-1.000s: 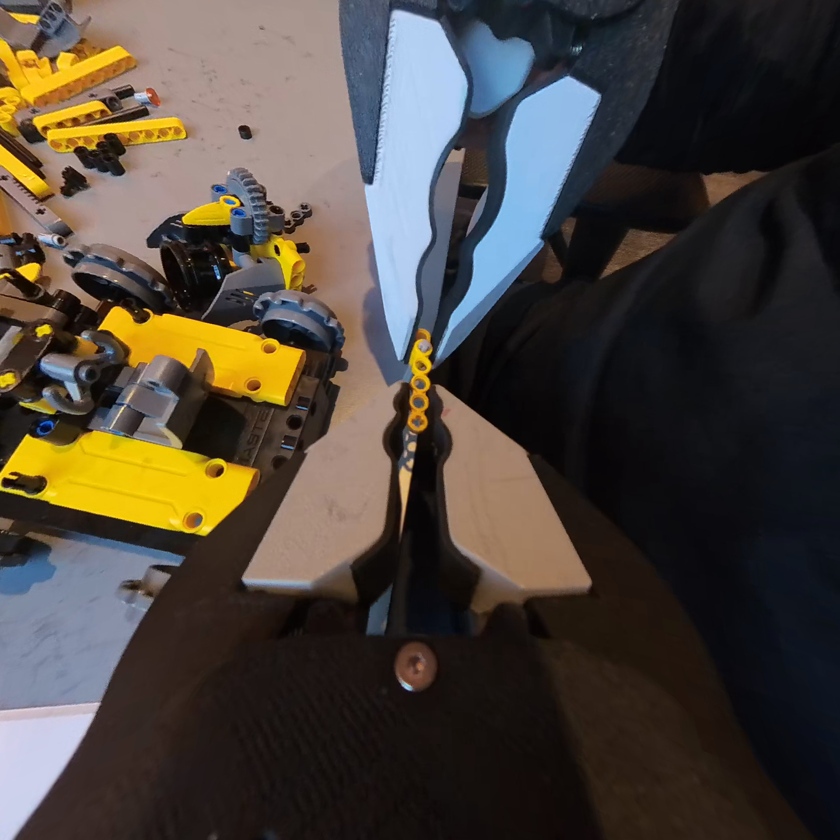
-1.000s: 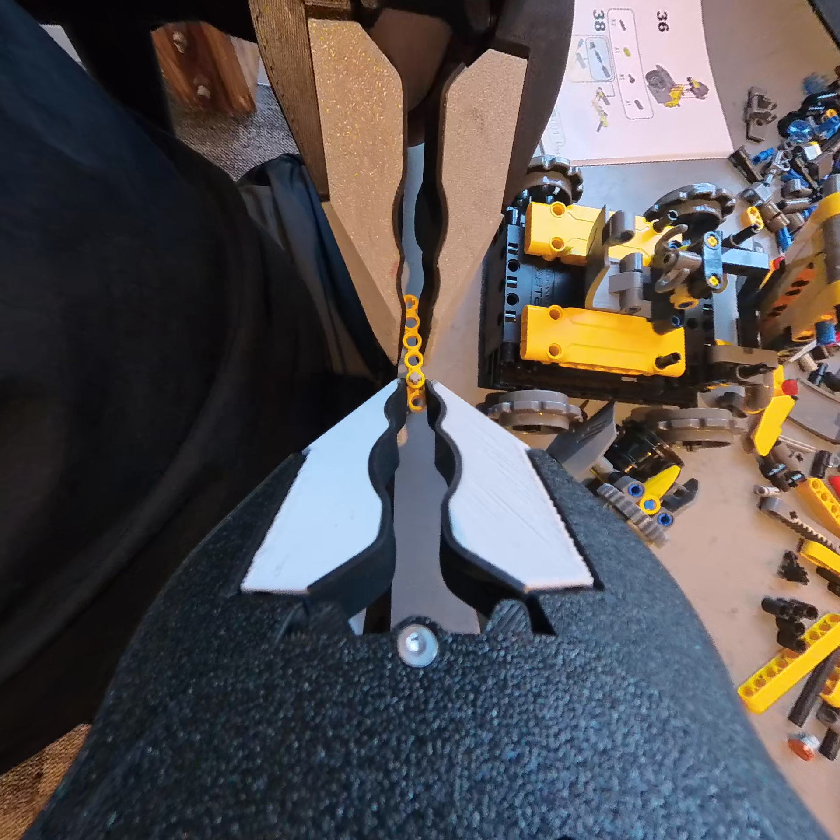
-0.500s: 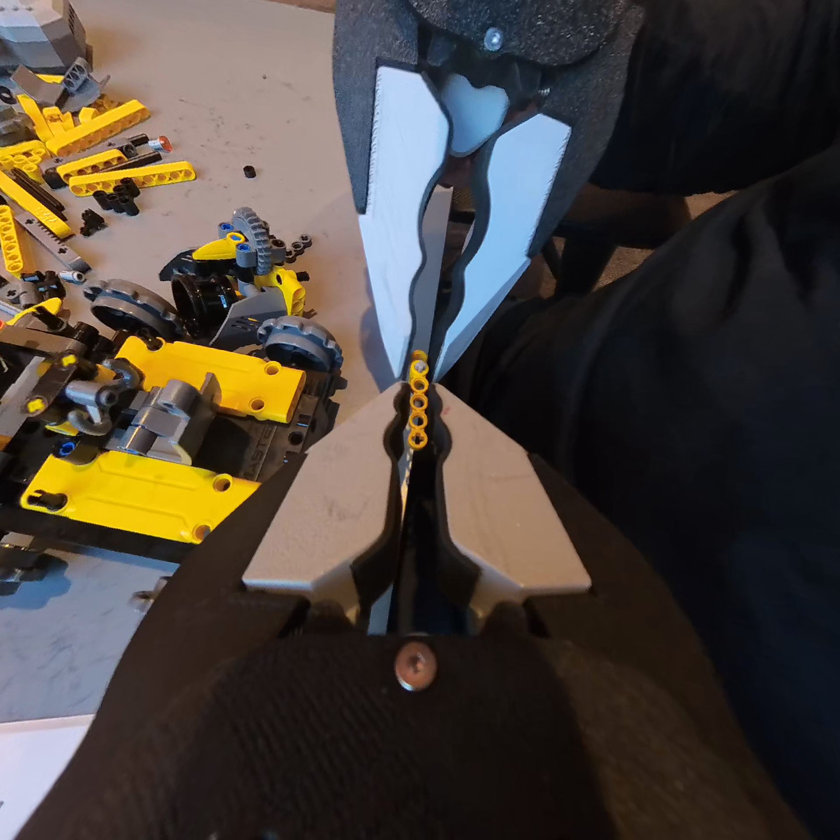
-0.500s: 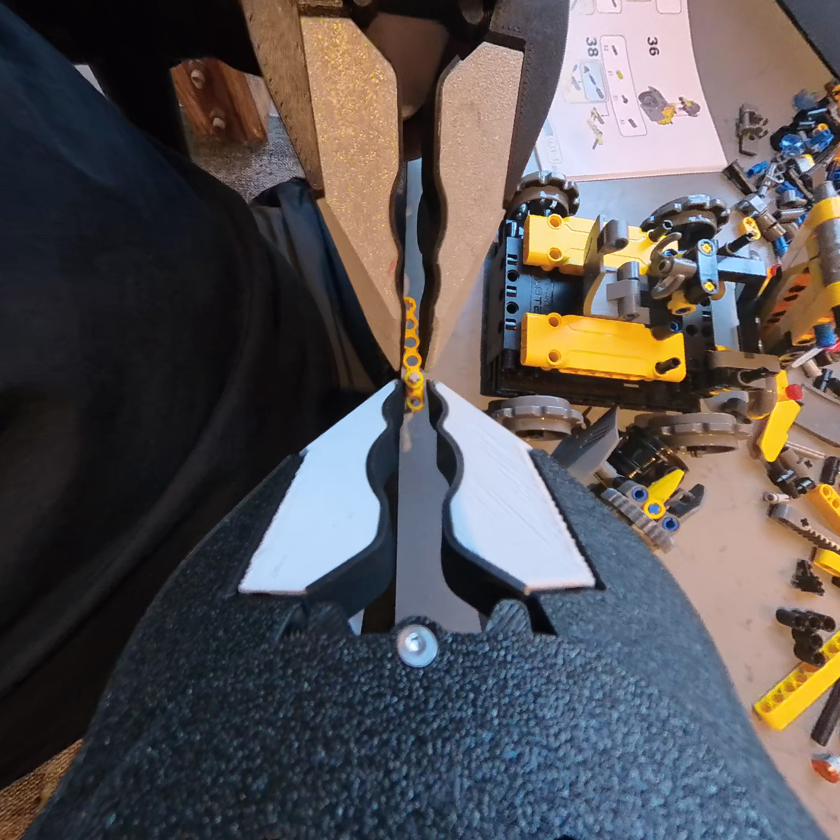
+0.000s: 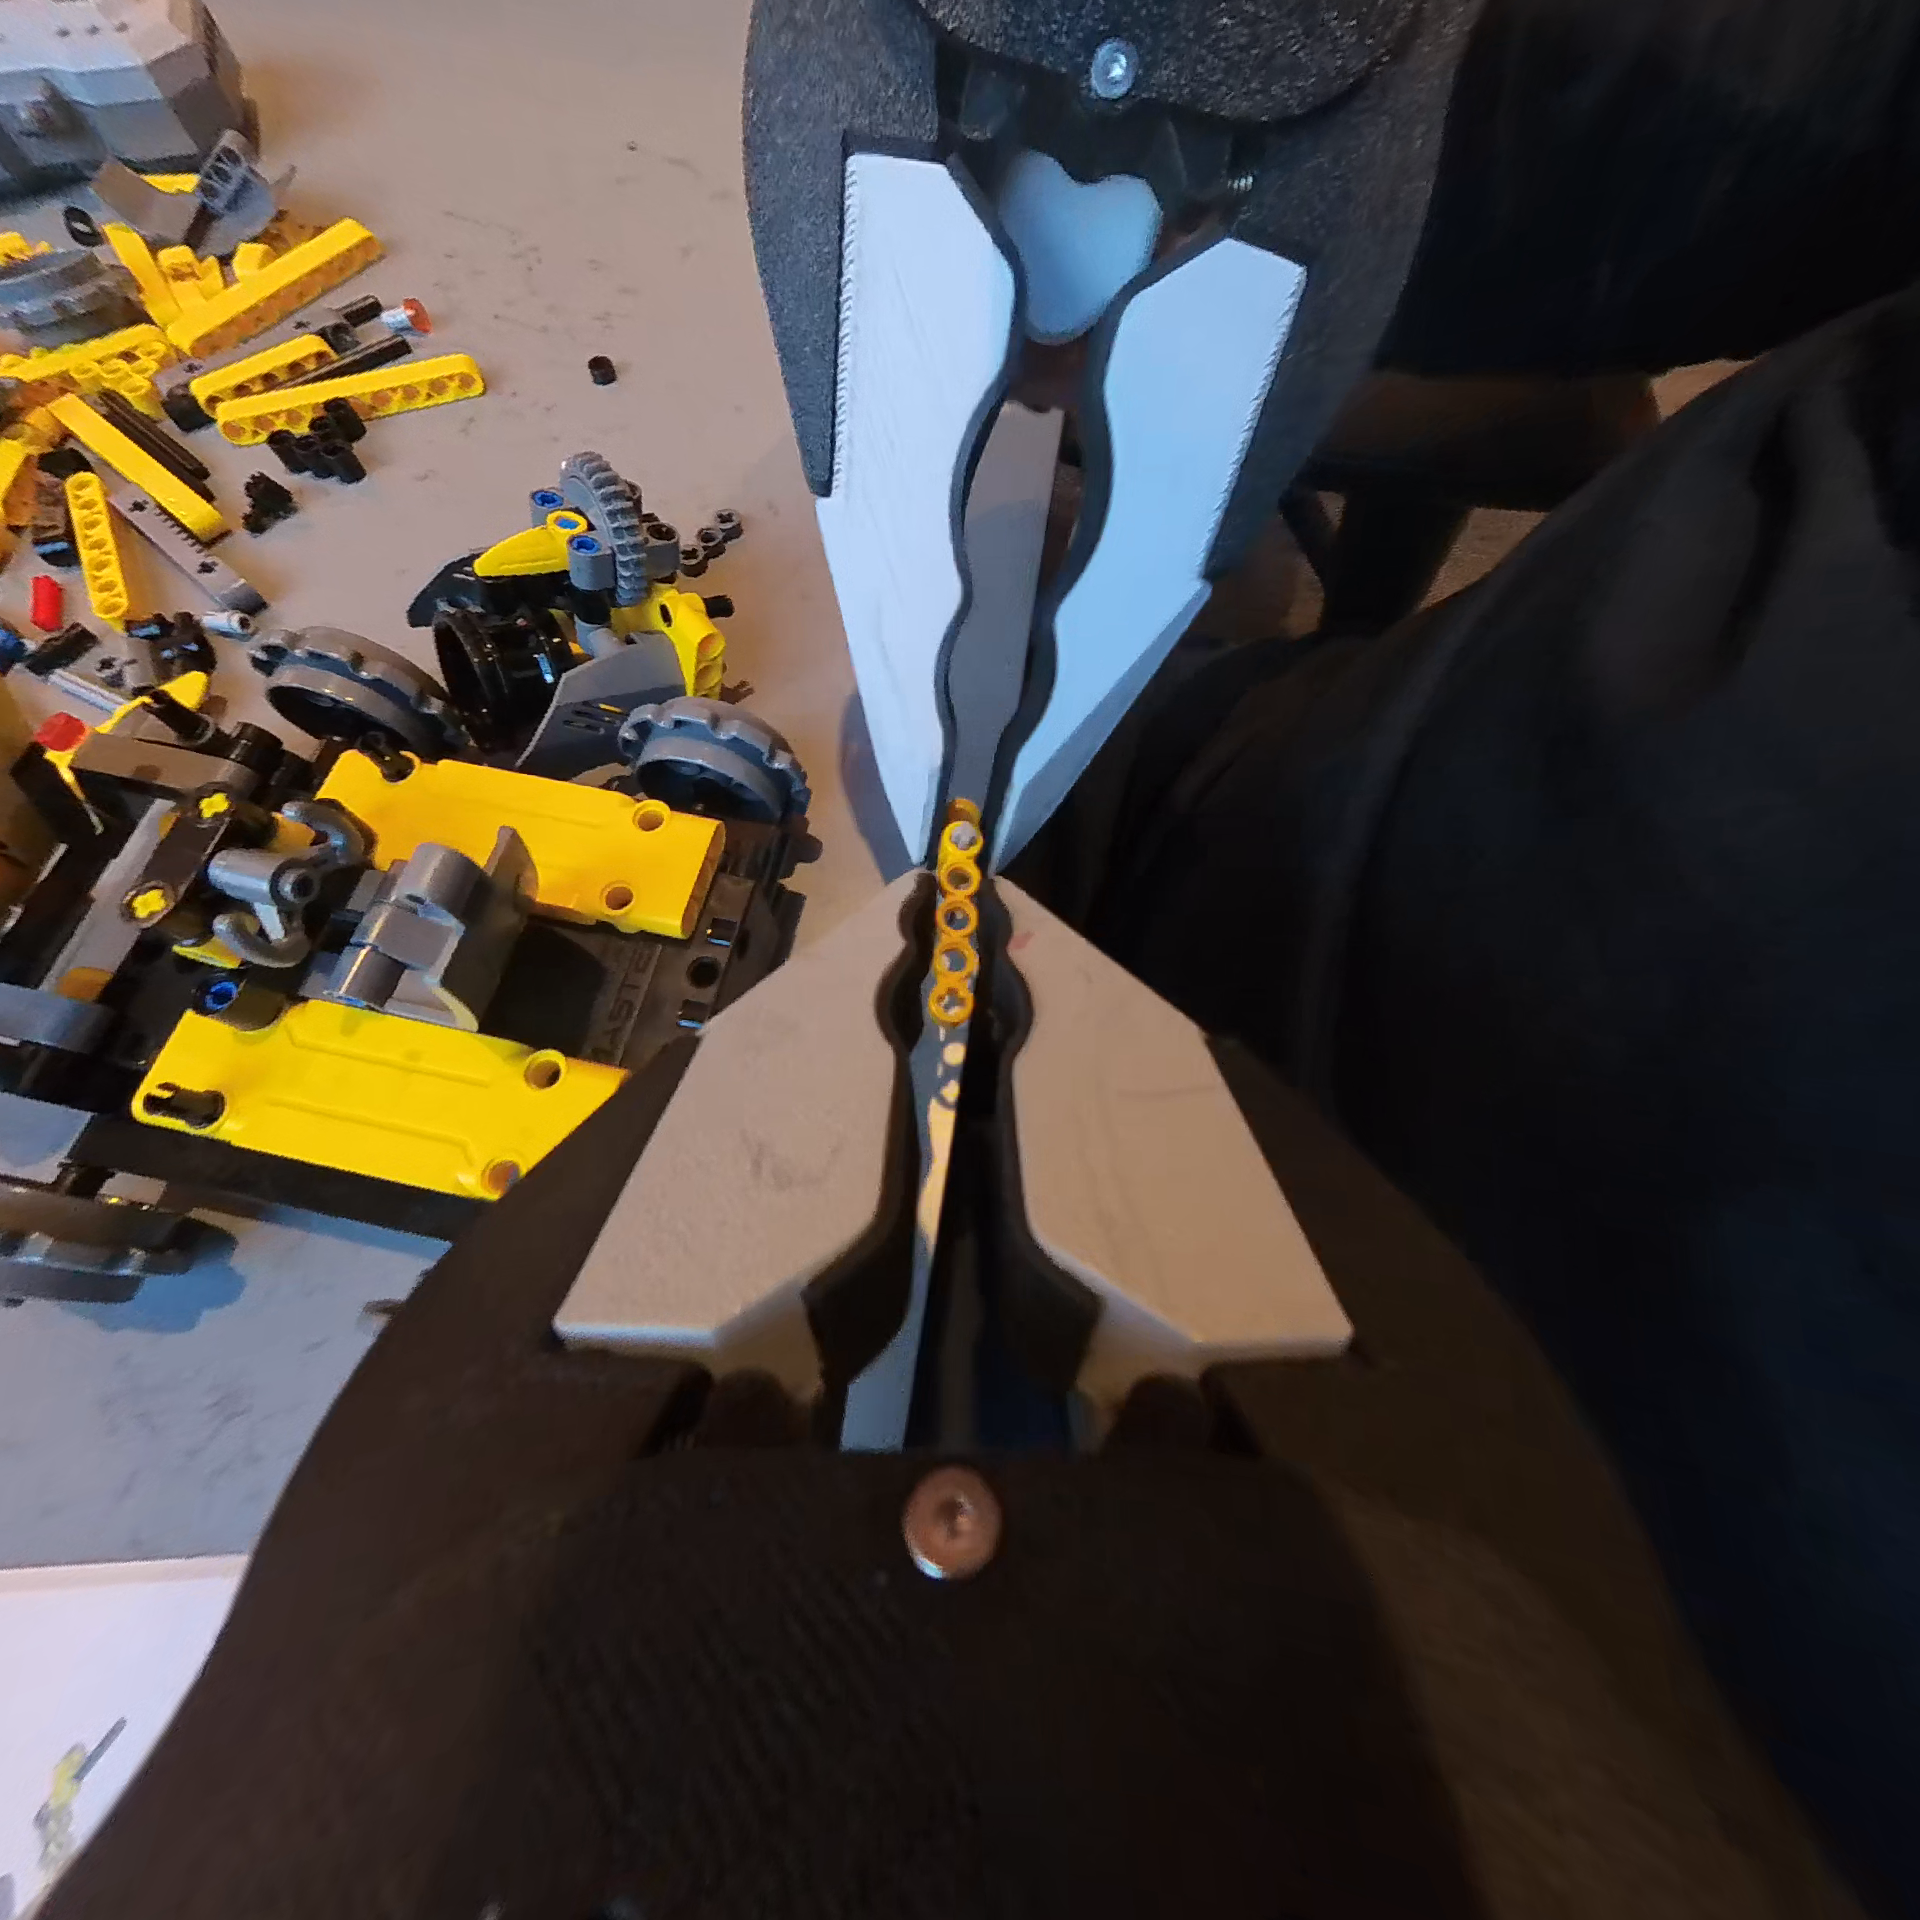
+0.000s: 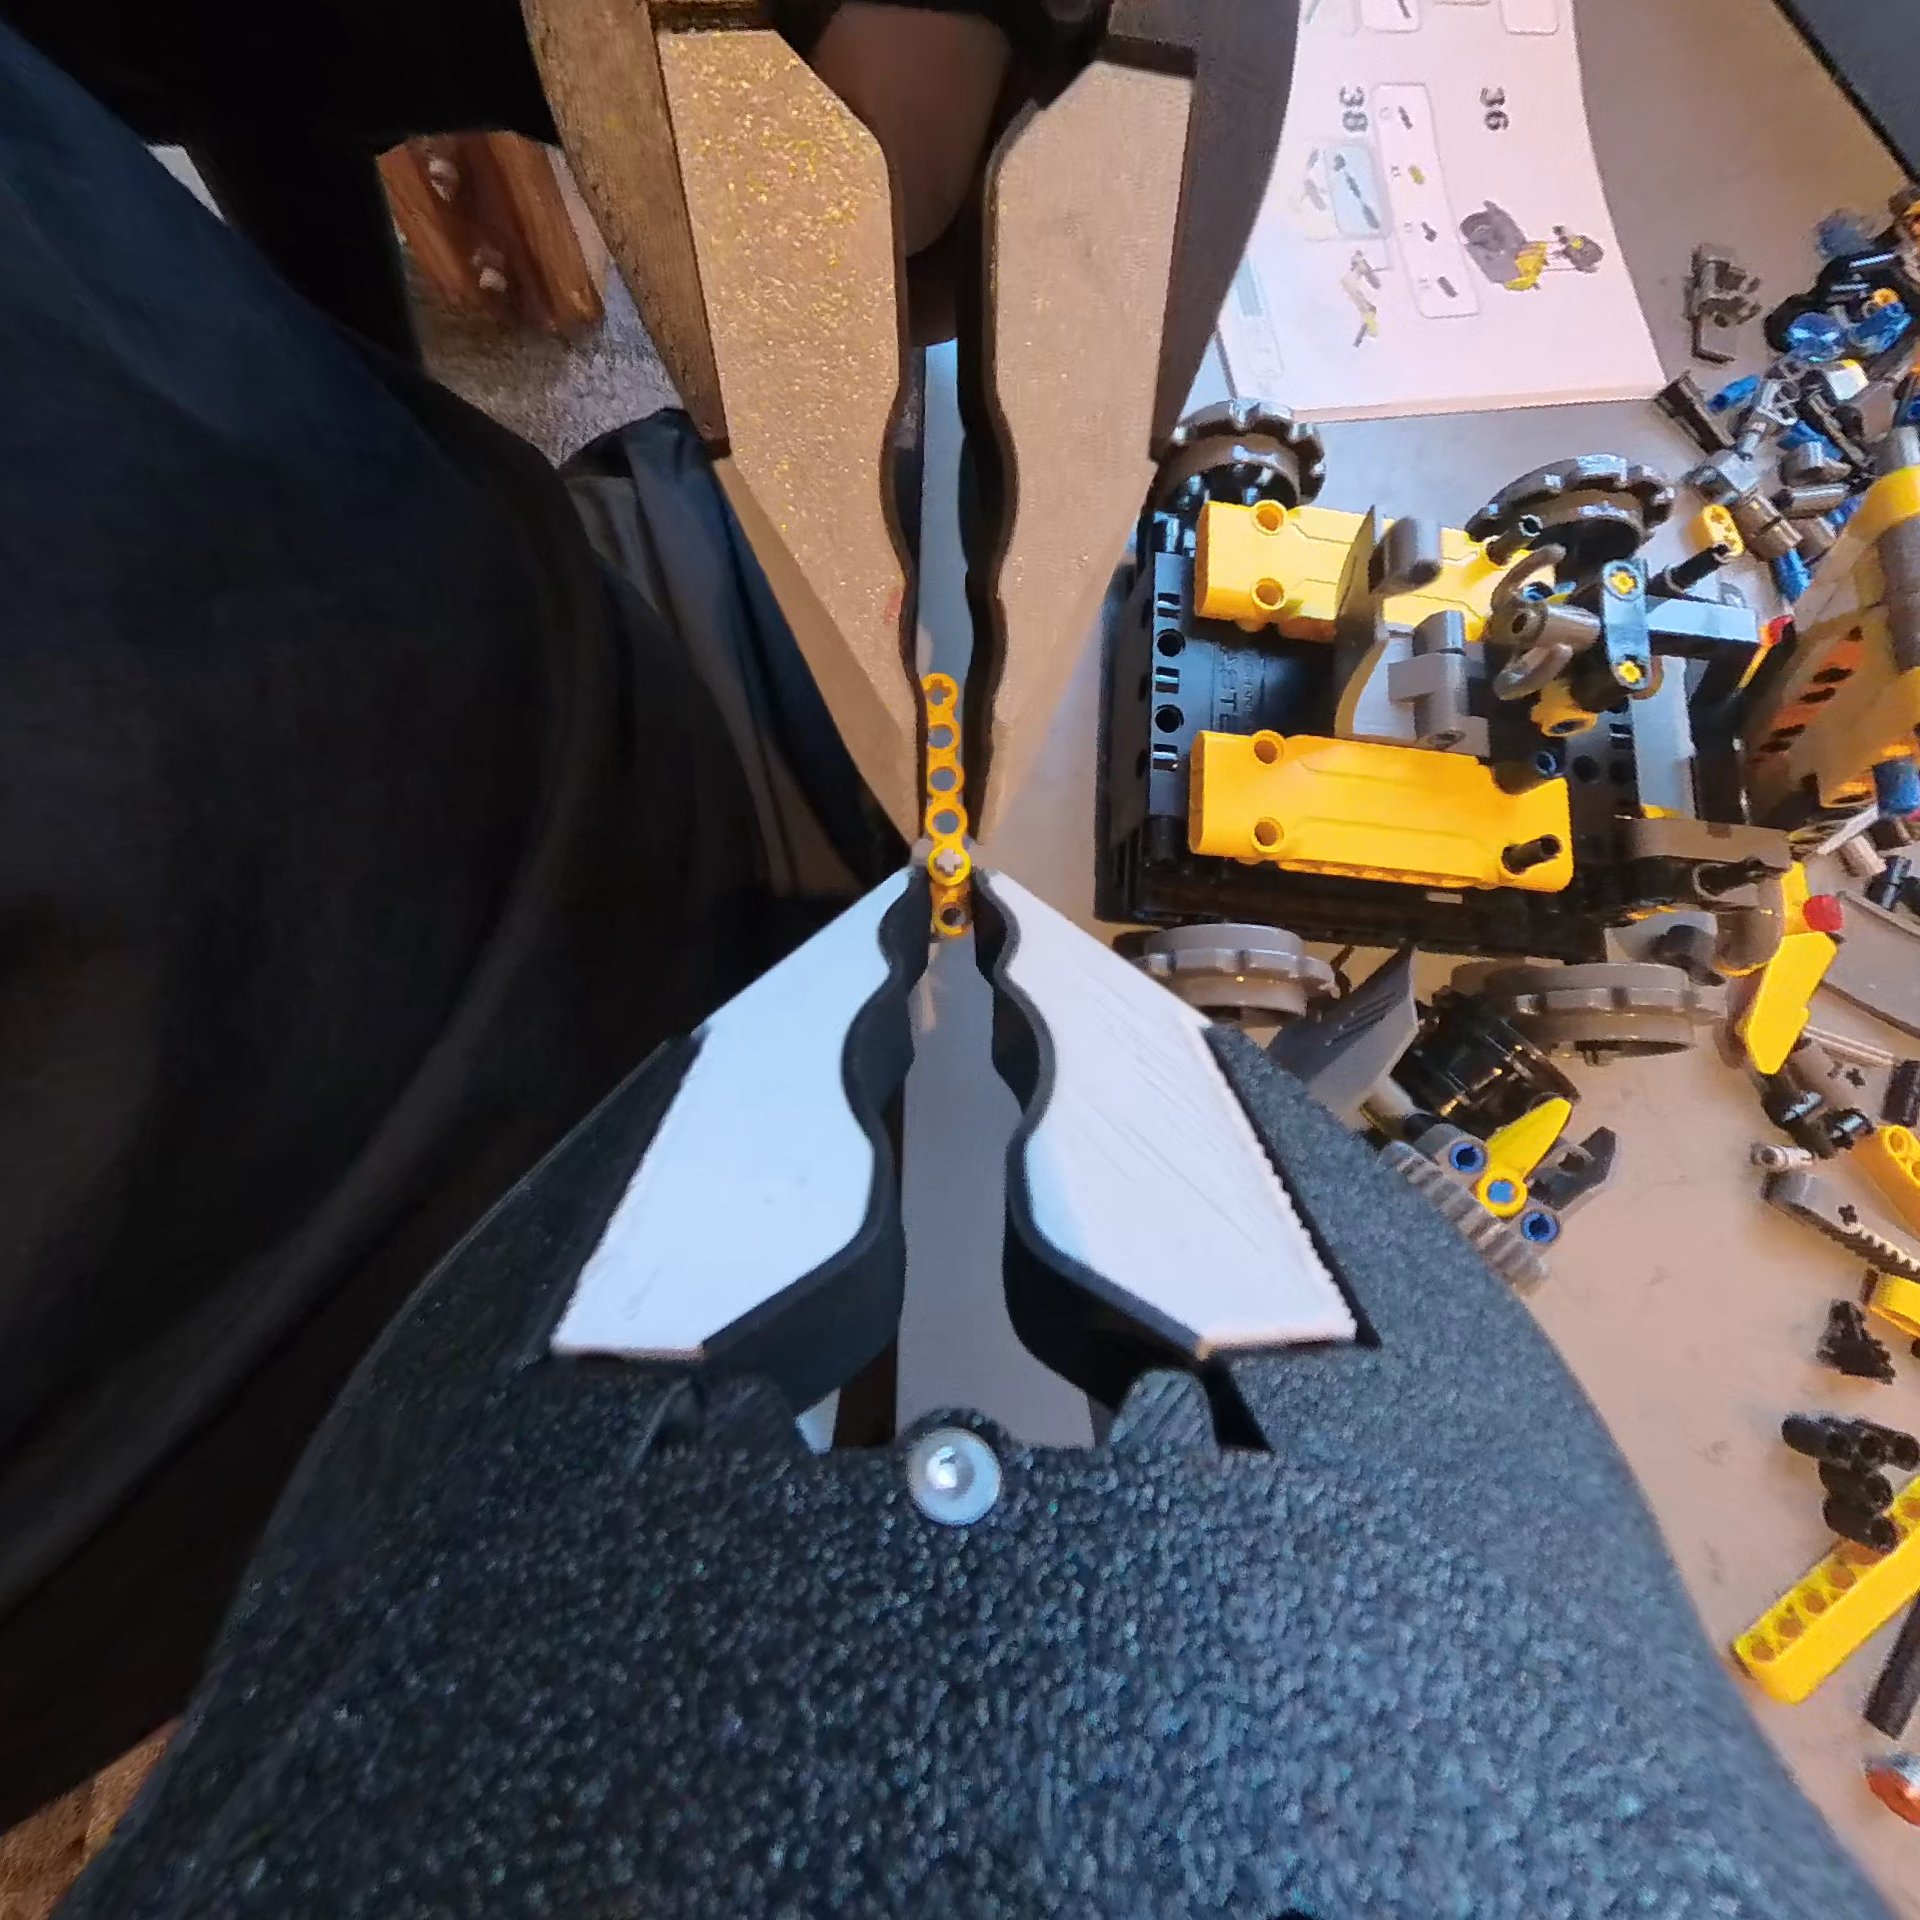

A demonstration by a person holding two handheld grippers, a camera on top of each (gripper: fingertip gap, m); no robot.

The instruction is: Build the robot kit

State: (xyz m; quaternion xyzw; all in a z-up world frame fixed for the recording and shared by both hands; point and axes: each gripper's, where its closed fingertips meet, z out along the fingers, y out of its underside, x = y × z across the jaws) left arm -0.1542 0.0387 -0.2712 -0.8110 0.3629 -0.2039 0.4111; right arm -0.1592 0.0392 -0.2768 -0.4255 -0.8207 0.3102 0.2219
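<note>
A thin yellow beam with a row of holes is held in the air past the table edge, between both grippers, which meet tip to tip. My left gripper is shut on one end of it. My right gripper is shut on the other end of the beam. A small grey pin sits in one hole near the right gripper's tips. In the left wrist view the right gripper comes down from the top. In the right wrist view the left gripper does the same.
A partly built yellow and black model vehicle with grey wheels stands on the table near the edge and also shows in the right wrist view. Loose yellow beams and black pins lie beyond it. An instruction booklet lies farther off. A person's dark clothing is close below. The grippers are tip to tip, or close to it.
Both grippers have shifted a little together, still shut on the yellow beam. More of the right gripper's body shows in the left wrist view.
</note>
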